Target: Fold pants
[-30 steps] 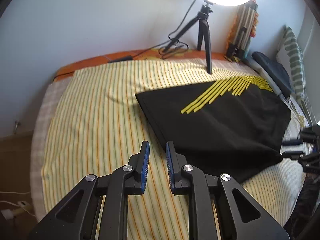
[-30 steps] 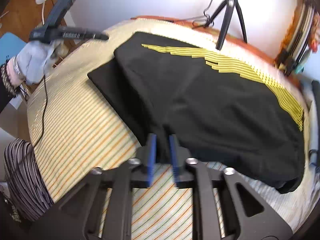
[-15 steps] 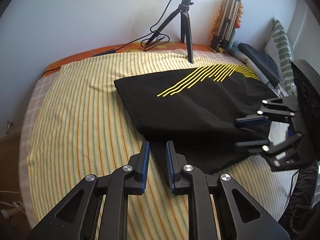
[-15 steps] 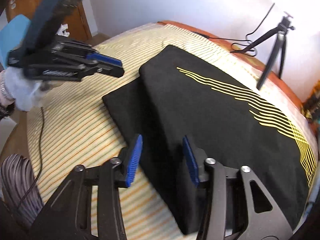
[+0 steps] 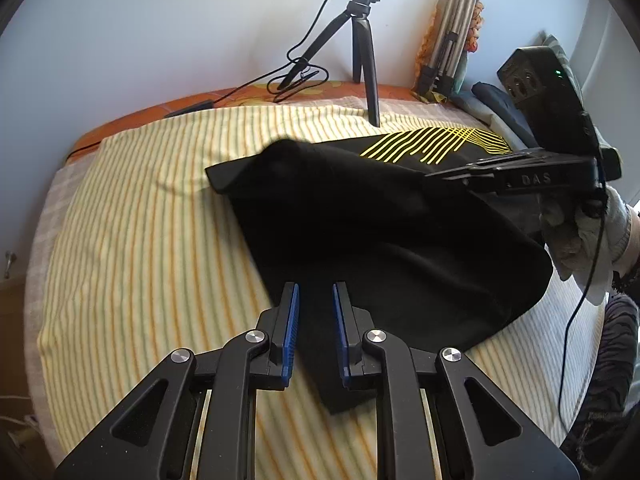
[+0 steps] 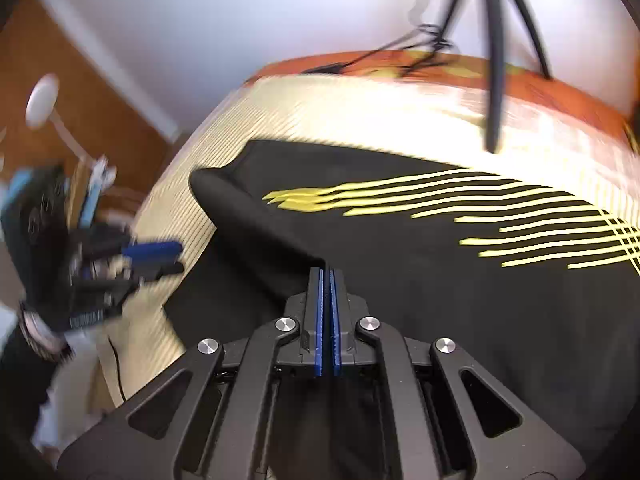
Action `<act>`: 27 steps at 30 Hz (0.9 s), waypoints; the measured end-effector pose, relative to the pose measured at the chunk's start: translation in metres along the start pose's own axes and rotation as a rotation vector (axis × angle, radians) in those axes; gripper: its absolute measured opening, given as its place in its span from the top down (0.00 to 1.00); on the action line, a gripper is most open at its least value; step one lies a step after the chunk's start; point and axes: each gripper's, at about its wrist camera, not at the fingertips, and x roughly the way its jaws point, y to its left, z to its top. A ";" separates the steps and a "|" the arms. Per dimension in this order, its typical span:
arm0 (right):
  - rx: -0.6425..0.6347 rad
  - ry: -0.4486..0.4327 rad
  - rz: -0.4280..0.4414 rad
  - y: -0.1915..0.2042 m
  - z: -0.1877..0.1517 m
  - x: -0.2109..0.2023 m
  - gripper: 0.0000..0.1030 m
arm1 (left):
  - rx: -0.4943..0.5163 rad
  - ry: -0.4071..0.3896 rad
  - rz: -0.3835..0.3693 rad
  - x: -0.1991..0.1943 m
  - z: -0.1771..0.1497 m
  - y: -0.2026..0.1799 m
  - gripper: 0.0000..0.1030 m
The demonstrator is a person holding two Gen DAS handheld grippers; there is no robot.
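Bed w/ striped yellow sheet, tripod at the far edge by the wall. Black pants w/ yellow stripes lie folded on the sheet. Right claw just closed, jaws together, pinching pants fabric, lifting a fold. Left claw slightly apart over a pants corner, not gripping.
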 end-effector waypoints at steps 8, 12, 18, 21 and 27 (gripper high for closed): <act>-0.005 0.001 -0.100 -0.003 -0.005 -0.006 0.87 | -0.048 -0.026 -0.049 0.025 0.030 -0.007 0.60; -0.104 -0.037 -0.163 0.015 -0.022 -0.027 0.57 | -0.077 -0.037 -0.068 0.033 0.043 -0.007 0.60; -0.168 -0.016 -0.145 0.029 -0.054 -0.045 0.53 | -0.041 0.022 -0.063 0.061 0.055 -0.018 0.60; -0.186 0.012 -0.153 0.029 -0.072 -0.050 0.53 | -0.038 0.041 -0.051 0.068 0.054 -0.022 0.62; -0.243 0.030 -0.231 0.030 -0.092 -0.047 0.53 | -0.019 0.032 -0.051 0.051 0.047 -0.029 0.95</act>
